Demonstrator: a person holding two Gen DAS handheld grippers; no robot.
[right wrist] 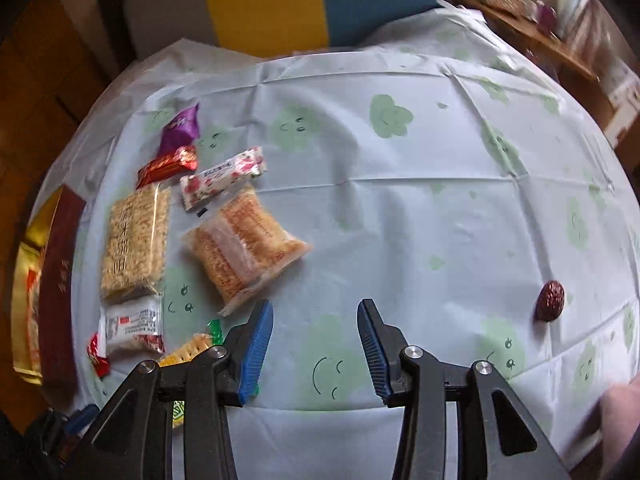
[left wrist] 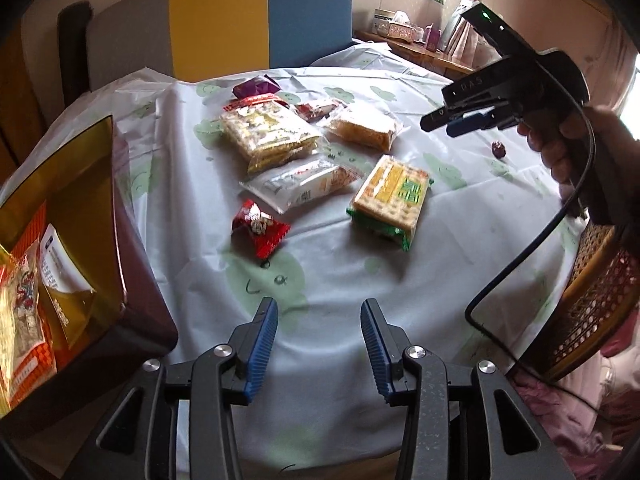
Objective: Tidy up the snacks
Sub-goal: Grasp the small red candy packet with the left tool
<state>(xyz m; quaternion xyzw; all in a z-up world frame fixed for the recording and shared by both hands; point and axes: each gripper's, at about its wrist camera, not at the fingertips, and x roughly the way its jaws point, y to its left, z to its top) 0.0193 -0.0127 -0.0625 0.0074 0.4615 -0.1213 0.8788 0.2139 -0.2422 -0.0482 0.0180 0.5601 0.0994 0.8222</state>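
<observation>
Several snack packets lie on the pale tablecloth (left wrist: 320,280): a green-yellow cracker pack (left wrist: 390,196), a white packet (left wrist: 300,184), a small red packet (left wrist: 258,227), a yellow cracker pack (left wrist: 268,132) and an orange biscuit pack (left wrist: 362,126), which also shows in the right wrist view (right wrist: 244,244). A dark red box (left wrist: 80,240) with a gold lining at left holds a few packets. My left gripper (left wrist: 319,312) is open and empty above the cloth, short of the red packet. My right gripper (right wrist: 316,312) is open and empty; it also shows in the left wrist view (left wrist: 448,120), above the table's right side.
A dried red date (right wrist: 551,300) lies alone on the right of the cloth. A purple packet (right wrist: 181,128), a red packet (right wrist: 168,165) and a flowered bar (right wrist: 224,178) lie at the far left. A wicker chair back (left wrist: 592,300) stands at right, a colourful chair (left wrist: 260,16) behind.
</observation>
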